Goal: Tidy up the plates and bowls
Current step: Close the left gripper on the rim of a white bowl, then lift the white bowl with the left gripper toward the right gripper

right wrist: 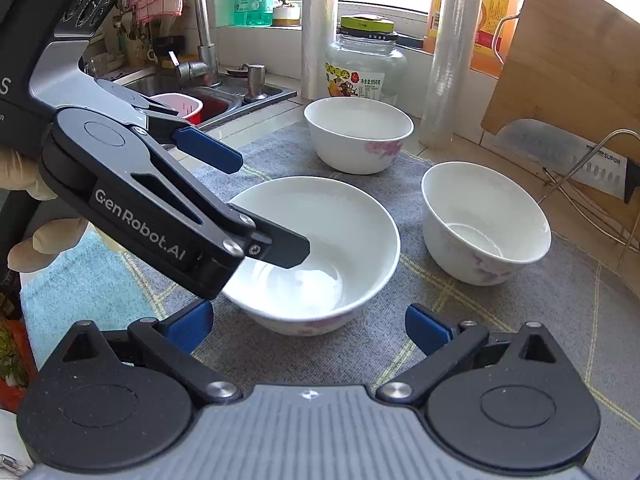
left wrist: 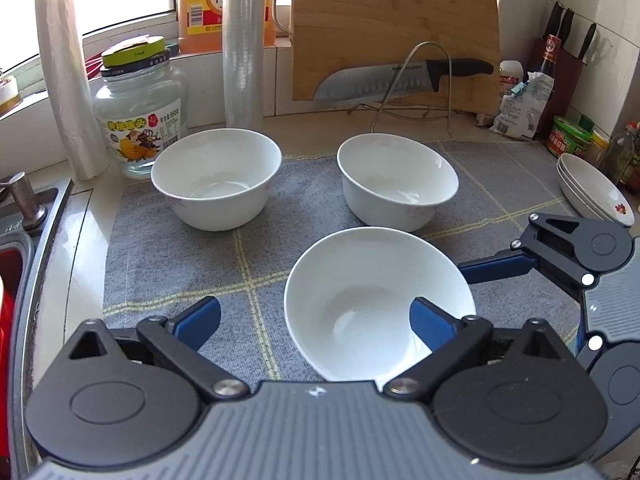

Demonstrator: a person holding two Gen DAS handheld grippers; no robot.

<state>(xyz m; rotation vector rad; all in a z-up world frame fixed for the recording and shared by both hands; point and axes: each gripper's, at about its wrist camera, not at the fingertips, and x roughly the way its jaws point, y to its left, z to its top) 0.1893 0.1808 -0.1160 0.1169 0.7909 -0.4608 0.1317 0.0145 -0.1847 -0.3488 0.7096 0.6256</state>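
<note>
While the left wrist view is up, I note the left gripper (left wrist: 316,322) stands wide open, one blue finger (left wrist: 430,322) dipped inside the near bowl (left wrist: 372,304) and the other out over the grey mat (left wrist: 168,232) on the desk. The bowl's near rim wall lies between the two fingers, so I judge a rim pinch is what the coming move turns on. Two more bowls sit beyond: the far-left bowl (left wrist: 216,178) and the far-right bowl (left wrist: 396,180), each apart from the near one. Stacked plates (left wrist: 592,190) rest at the right edge of the mat.

Right wrist view: the right gripper (right wrist: 310,324) is also open and holds nothing; the near bowl (right wrist: 320,256) lies straight ahead of it, its outer wall between the fingertips but untouched as far as I can tell. The left gripper (right wrist: 272,204) comes in from the left, one black-backed finger down in the bowl's hollow, the other high over the mat. Left is the nearer to a grasp. Far-left bowl (right wrist: 358,134) and far-right bowl (right wrist: 486,222) stand upright, unstacked.
</note>
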